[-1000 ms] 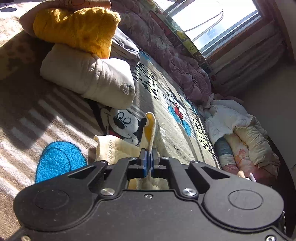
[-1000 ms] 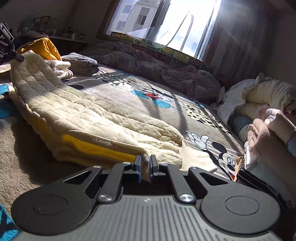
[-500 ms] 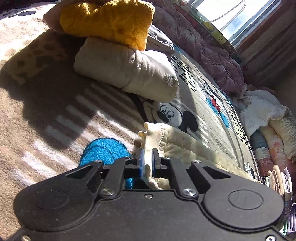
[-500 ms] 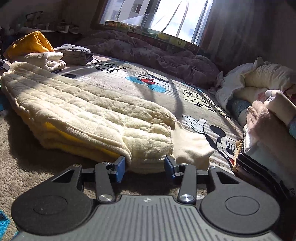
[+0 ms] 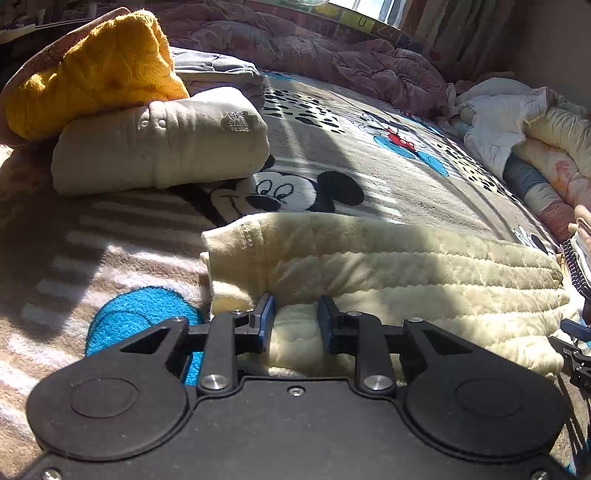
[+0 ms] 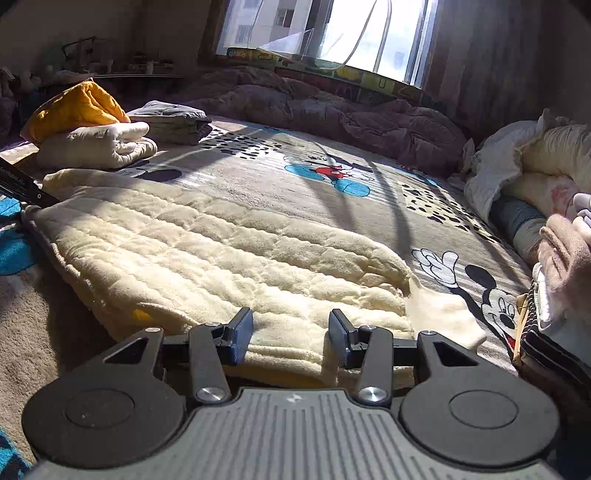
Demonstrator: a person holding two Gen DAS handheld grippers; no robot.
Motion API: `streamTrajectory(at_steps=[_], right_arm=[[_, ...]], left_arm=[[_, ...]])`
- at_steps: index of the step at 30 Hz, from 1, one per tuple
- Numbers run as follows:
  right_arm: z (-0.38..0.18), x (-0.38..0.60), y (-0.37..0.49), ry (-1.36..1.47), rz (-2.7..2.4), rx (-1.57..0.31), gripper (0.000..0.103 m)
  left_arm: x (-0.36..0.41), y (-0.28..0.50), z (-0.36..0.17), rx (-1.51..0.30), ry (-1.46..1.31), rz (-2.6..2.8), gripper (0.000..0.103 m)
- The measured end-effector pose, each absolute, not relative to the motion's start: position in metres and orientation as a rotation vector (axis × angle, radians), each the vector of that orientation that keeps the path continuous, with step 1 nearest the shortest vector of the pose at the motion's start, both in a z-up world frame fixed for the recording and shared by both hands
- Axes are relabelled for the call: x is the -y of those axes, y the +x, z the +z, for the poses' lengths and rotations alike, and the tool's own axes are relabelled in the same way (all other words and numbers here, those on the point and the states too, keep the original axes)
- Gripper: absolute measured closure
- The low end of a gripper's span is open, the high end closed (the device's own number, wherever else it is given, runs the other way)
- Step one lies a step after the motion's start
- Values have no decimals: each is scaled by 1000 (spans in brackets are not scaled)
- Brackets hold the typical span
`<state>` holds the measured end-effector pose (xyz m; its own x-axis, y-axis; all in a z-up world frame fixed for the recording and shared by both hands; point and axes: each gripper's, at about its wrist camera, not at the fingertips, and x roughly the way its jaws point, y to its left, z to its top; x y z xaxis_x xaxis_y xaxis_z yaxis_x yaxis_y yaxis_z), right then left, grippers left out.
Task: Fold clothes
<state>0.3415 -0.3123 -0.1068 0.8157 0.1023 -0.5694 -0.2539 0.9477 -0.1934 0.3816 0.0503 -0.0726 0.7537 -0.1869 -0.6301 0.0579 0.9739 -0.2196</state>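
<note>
The left gripper was opening, its jaws apart around the folded cream quilted fleece garment lying on the Mickey Mouse blanket; the right gripper stood open over the opposite edge. Judgement: both should back off low, without snagging the fold

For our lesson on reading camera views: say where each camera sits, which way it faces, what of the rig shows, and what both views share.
Left wrist: on the left gripper, low over the cream garment's end, facing the folded pile; its jaws are opening, fabric between them.
Right wrist: on the right gripper, facing the window; jaws open over the garment's edge.
Shared: the garment, pile, cartoon blanket; each view catches the other gripper's tip.
</note>
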Motion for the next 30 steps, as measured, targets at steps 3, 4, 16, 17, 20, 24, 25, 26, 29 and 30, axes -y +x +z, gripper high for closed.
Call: streamTrajectory(at_steps=[3,4,16,17,20,24,25,26,29,30], right_arm=[[-89,329,341,-112,206,-542,58],[-83,332,341,-98,202,-510,54],[-96,378,373,50,171,-532,55],[-97,379,378,60,171,-549,55],[-89,378,382,82,210,-555,54],[-70,377,399,96,274,-518,53],[-72,377,412,106,270,-536,51],[-78,379,429,117,255,-581,48],[-106,375,468,93,257,-723,45],[-109,370,471,60,260,-737,45]], left_arm=[[-39,374,-50,-564,-144,-157,58],[-35,377,-53,-572,-161,-182,53],[44,384,-82,-675,69,-265,53],[47,383,-89,-670,86,-259,53],[49,382,-84,-674,72,-256,53],[40,383,-84,-683,-3,-284,53],[38,383,-85,-687,-21,-289,53],[34,384,-83,-691,-47,-289,53],[23,383,-74,-697,-126,-291,53],[19,382,-70,-693,-146,-287,53]])
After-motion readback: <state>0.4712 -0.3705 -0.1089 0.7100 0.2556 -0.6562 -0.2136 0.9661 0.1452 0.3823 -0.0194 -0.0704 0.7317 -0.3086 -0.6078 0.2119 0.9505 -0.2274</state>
